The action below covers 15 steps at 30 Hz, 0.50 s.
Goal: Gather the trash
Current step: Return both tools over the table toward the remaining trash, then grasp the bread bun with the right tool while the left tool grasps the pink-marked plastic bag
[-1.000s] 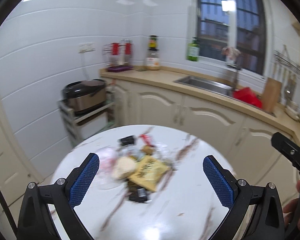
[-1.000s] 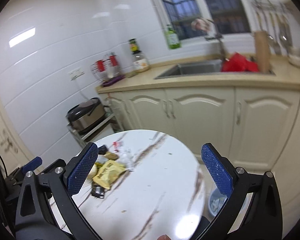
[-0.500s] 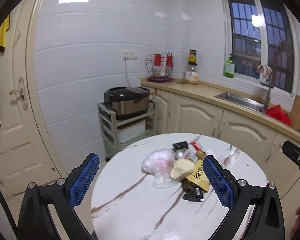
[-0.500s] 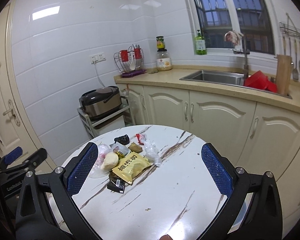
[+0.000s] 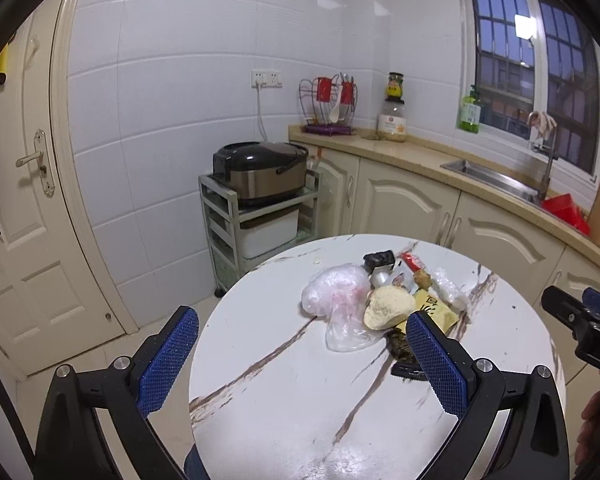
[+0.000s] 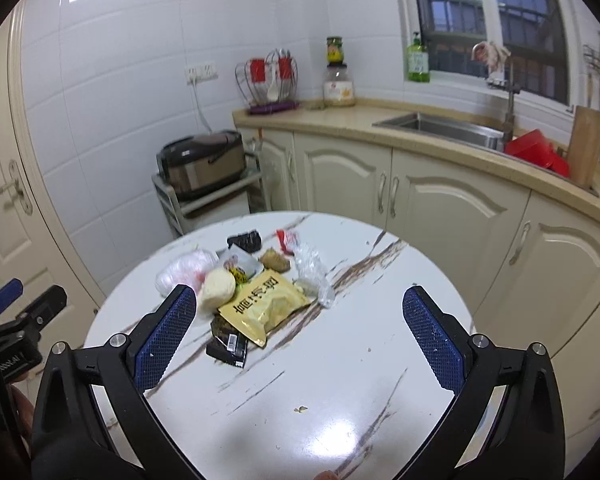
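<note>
A heap of trash lies on the round white marble table [image 6: 320, 380]: a yellow snack bag [image 6: 266, 308], a crumpled clear plastic bag [image 5: 334, 292], a pale round bun-like lump [image 5: 386, 306], a black wrapper [image 6: 228, 346], a dark packet [image 6: 245, 241], a red-white wrapper [image 6: 287, 239] and clear film [image 6: 312, 268]. My left gripper [image 5: 302, 362] is open and empty, above the table's near left side. My right gripper [image 6: 298, 338] is open and empty, above the table just short of the heap.
A rice cooker [image 5: 260, 172] sits on a small shelf cart [image 5: 256, 224] behind the table. Cream cabinets [image 6: 440, 208] with a counter and sink [image 6: 440, 126] run along the right. A door [image 5: 16, 220] is at the left.
Both grippers have swung left and steadied; the heap has moved right in the left wrist view and sits lower and nearer in the right wrist view. Both stay open and empty.
</note>
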Motion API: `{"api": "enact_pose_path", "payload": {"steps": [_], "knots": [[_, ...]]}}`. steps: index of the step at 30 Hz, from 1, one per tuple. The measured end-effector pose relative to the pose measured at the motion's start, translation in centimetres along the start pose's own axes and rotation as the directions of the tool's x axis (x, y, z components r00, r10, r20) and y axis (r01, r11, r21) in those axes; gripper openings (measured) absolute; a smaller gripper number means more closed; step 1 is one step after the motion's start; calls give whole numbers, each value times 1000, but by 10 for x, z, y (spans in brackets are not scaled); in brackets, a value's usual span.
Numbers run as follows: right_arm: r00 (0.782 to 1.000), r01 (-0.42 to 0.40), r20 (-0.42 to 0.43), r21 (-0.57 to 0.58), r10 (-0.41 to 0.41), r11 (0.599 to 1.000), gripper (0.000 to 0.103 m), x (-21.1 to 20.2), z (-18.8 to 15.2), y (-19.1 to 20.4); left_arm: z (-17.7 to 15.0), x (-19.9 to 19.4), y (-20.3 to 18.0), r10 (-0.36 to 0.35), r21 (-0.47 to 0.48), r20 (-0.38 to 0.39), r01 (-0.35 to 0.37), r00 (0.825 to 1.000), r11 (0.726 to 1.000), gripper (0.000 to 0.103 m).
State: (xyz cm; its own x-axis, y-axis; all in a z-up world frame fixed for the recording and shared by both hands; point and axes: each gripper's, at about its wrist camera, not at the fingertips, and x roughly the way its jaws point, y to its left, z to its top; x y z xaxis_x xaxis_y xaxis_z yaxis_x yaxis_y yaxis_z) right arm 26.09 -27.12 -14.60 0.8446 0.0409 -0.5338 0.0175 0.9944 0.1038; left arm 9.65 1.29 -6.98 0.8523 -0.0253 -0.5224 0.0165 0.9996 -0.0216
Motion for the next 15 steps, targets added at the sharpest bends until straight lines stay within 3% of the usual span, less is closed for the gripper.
{"api": "enact_pose_path", "payload": {"steps": [7, 15], "knots": [[995, -33, -98, -32, 30, 999, 103, 45, -2, 11, 35, 54, 16, 28, -2, -62, -29, 998, 1000, 102], [963, -134, -242, -50, 118, 990, 103, 119, -3, 41, 58, 136, 24, -4, 17, -162, 7, 987, 1000, 102]]}}
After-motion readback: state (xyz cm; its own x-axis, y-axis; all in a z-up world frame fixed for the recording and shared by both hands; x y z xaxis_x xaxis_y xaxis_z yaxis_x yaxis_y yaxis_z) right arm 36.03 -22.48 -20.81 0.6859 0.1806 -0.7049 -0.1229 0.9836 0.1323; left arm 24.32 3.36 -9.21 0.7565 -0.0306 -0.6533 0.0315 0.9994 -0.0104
